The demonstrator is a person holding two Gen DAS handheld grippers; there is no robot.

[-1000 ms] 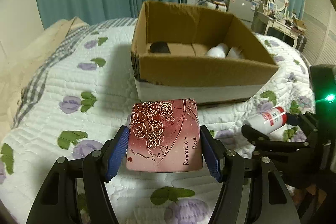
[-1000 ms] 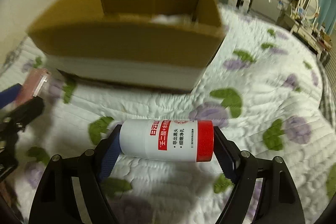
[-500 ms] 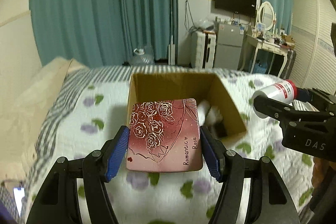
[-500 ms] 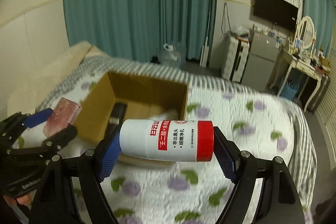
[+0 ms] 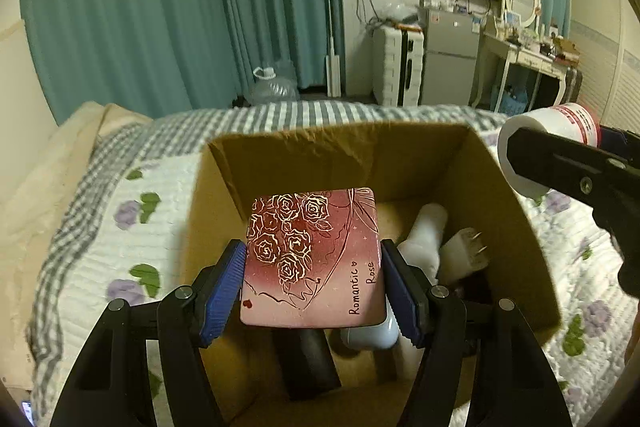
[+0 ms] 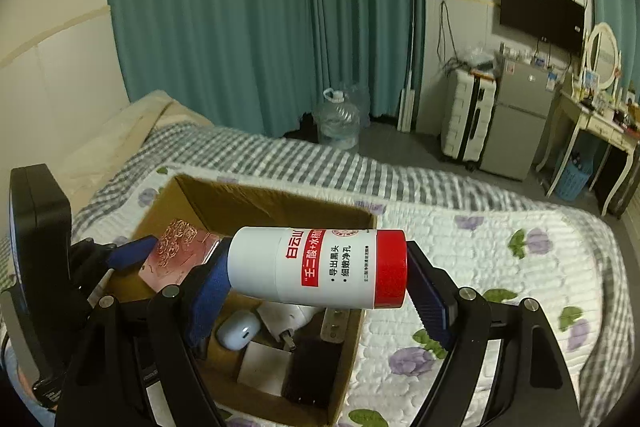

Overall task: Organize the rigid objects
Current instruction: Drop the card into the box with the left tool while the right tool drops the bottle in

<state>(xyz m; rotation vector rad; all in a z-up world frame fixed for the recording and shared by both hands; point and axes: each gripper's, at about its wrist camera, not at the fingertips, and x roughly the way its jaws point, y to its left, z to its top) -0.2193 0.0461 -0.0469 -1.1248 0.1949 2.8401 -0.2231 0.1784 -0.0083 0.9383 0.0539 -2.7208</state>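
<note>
Glossy pink rose-print case (image 5: 312, 259), matt corrugated cardboard box (image 5: 340, 155), smooth plastic white tube (image 6: 316, 267) with red cap, quilted cloth bedspread (image 6: 480, 227), ribbed blue gripper pads (image 5: 224, 291).

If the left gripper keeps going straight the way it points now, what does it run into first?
Most likely the far inner wall of the cardboard box: the left gripper, shut on the rose tin, hangs over the open box and points at that wall. Depth is unclear; a steeper line would meet the white items inside.
</note>
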